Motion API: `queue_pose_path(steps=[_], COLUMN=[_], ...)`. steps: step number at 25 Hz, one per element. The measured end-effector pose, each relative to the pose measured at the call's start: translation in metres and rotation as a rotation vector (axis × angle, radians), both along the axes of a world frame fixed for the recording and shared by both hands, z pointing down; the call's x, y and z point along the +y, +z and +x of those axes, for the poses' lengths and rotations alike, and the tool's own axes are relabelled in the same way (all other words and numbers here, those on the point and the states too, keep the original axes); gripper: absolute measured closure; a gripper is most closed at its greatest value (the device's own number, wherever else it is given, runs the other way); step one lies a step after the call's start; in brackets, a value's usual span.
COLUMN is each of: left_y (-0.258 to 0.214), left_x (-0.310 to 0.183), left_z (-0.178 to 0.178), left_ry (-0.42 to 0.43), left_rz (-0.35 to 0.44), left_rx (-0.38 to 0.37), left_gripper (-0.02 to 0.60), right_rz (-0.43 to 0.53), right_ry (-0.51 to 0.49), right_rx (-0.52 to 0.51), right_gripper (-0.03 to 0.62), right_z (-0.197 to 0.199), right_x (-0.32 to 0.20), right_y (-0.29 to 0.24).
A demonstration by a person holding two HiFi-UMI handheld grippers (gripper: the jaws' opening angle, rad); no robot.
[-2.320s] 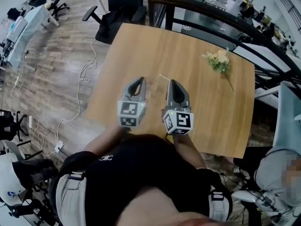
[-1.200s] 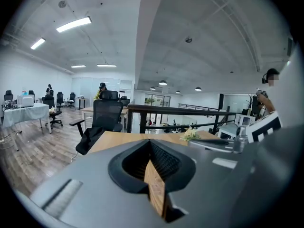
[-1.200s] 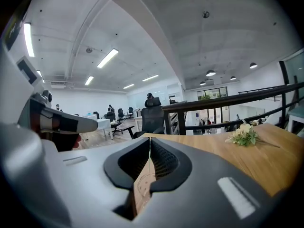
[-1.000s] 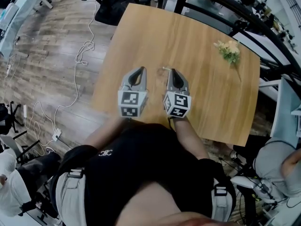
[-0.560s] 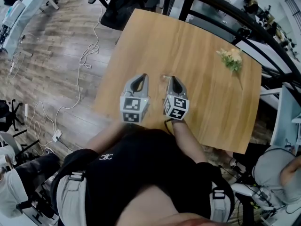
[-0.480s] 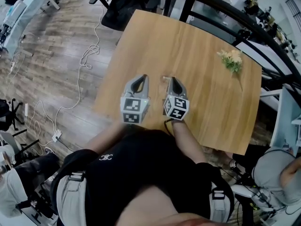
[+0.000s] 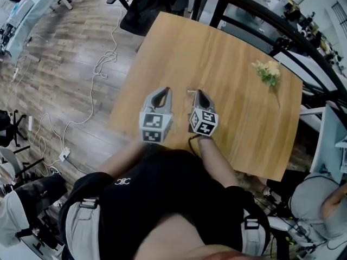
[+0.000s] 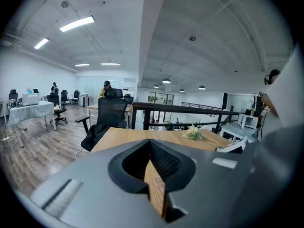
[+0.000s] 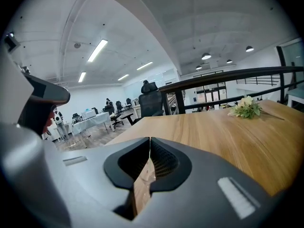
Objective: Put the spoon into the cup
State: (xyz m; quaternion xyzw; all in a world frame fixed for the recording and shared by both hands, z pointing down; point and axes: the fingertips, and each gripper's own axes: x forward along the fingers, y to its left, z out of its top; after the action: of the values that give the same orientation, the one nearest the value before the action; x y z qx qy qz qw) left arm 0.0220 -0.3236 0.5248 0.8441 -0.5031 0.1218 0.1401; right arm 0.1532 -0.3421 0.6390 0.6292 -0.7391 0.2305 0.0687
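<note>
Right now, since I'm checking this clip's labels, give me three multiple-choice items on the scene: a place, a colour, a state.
1. Where on the table do the flowers lie?
A. Between the grippers
B. Near its far right corner
C. At its near left edge

2. The table top is:
A. White
B. Black
C. Wood brown

3. The right gripper has its jaws:
A. Together, nothing between
B. Wide apart
C. Closed on the flowers

Key:
1 B, the head view shows them far off at the table's right.
2 C, every view shows light brown wood grain.
3 A, its own view shows the jaws meeting, with only table seen past them.
</note>
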Motion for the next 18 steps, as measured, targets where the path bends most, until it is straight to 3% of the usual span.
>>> queue_pose_path(steps=[18], left_y=[0.000], left_x=[-0.001], left_z=[-0.005], left_ry=[0.003], left_rz=[0.003], left_rx=[-0.010], left_gripper=[0.569], right_rz=[-0.089], right_ry=[-0.010], right_rx=[0.042], right_gripper=[0.583], right_z=[-0.003], right_x=[-0.001], right_y=[0.034])
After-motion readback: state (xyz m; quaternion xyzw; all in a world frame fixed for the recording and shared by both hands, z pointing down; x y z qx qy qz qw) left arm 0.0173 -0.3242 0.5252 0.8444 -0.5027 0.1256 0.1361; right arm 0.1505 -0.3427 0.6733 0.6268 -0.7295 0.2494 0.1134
